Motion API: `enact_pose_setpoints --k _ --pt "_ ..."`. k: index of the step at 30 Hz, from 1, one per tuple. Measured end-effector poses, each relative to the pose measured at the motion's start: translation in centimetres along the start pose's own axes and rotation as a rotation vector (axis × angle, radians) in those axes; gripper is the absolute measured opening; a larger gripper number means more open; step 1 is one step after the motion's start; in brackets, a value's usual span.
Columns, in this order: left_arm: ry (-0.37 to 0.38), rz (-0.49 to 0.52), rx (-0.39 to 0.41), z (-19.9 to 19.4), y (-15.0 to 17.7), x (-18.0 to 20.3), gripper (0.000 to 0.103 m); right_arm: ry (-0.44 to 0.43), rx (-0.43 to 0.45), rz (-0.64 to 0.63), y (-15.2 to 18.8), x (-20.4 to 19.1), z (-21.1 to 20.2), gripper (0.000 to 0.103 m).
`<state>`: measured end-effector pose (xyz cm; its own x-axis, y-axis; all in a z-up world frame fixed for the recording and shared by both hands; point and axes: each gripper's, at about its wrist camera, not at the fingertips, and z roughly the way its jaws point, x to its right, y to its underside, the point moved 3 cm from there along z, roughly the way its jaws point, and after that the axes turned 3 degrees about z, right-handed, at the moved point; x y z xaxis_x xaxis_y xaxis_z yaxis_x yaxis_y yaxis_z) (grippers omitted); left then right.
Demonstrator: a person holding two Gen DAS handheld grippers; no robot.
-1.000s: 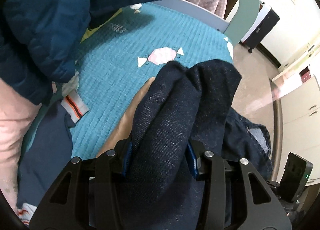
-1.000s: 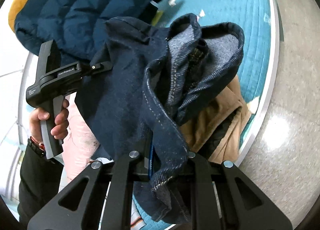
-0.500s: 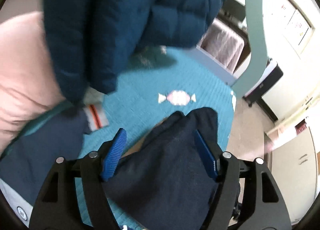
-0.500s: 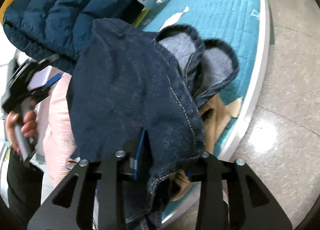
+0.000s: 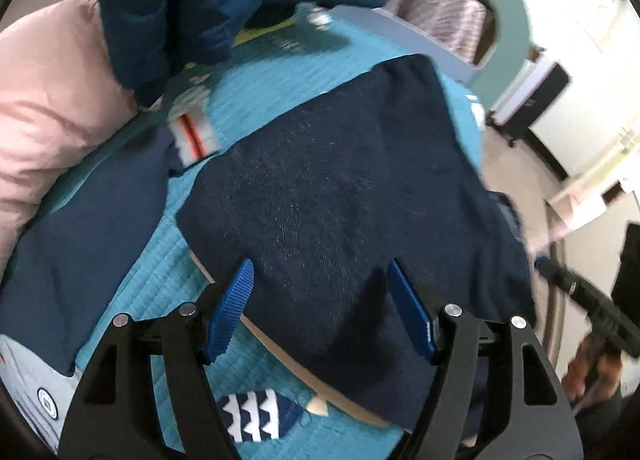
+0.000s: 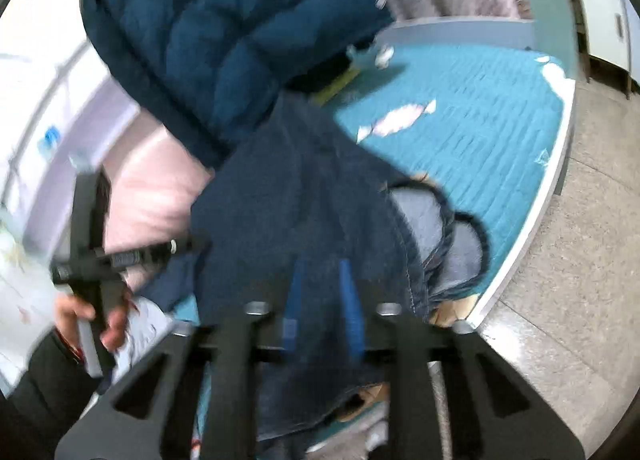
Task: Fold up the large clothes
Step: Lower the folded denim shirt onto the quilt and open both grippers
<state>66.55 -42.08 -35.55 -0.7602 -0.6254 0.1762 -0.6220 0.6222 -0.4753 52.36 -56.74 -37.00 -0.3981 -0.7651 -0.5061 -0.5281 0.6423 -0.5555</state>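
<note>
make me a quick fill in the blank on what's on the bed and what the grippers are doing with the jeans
1. The jeans lie on a ____ quilt.
2. The left gripper stands ____ over the jeans.
3. The puffer jacket above the pink pillow is dark ____.
4. The right gripper has its jaws nearly ____.

Missing words: teal; open; blue; shut

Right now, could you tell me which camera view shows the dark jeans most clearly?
The left wrist view: the dark jeans lie spread and sharp on the teal bedspread. The right wrist view shows them blurred and bunched.
</note>
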Motion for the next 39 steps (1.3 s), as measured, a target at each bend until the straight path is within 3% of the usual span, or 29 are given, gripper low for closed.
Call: enact_pose_setpoints --k 1,4,6,11,12,14,16,19,21,25,36,37,39 --pt "-0.016 -0.019 -0.011 0.7 -0.4 -0.5 0.07 0.046 -0.051 -0.013 0.3 0.4 1.8 0.002" --pt "-0.04 -0.094 -0.028 2.2 -1.3 -2.3 0.07 0.094 -0.147 -0.014 1.1 2.9 5.8 0.0" --pt "-0.022 -0.105 -0.037 2.9 -1.8 -2.5 0.07 0.14 -0.152 -0.027 1.0 4.0 7.3 0.0" --pt "-0.092 -0.095 -0.028 4.2 -2.1 -2.0 0.07 0.168 -0.133 -0.021 0.3 3.8 7.2 0.001" --pt "-0.087 -0.102 -0.026 4.0 -2.1 -2.2 0.07 0.147 -0.112 -0.039 0.3 2.8 6.1 0.001" --pt "-0.073 -0.107 -0.028 3.9 -1.9 -2.6 0.07 0.025 -0.084 -0.079 1.0 -0.4 3.8 0.001" --pt "-0.07 -0.11 -0.026 3.8 -1.8 -2.6 0.07 -0.039 -0.109 -0.158 2.3 -3.6 3.0 0.001" --pt "-0.068 -0.118 -0.025 3.7 -1.6 -2.6 0.07 0.031 -0.173 -0.234 4.0 -5.3 4.2 0.001" --pt "-0.062 -0.117 -0.033 3.7 -1.6 -2.5 0.071 0.047 -0.264 -0.16 5.0 -2.9 7.2 0.0" --pt "-0.07 -0.097 -0.05 3.7 -1.4 -2.2 0.071 0.054 -0.291 -0.122 5.4 -1.7 9.2 0.0" --pt "-0.014 -0.096 0.045 -1.5 1.4 -0.6 0.072 0.102 -0.29 -0.093 6.1 -2.3 8.1 0.0" --pt "-0.023 -0.094 0.058 -2.4 2.0 -0.2 0.074 0.108 -0.288 -0.092 6.0 -2.5 7.9 0.001" --pt "-0.03 -0.106 0.111 -4.3 3.2 0.2 0.088 0.114 -0.278 -0.079 5.9 -2.8 6.9 0.003"
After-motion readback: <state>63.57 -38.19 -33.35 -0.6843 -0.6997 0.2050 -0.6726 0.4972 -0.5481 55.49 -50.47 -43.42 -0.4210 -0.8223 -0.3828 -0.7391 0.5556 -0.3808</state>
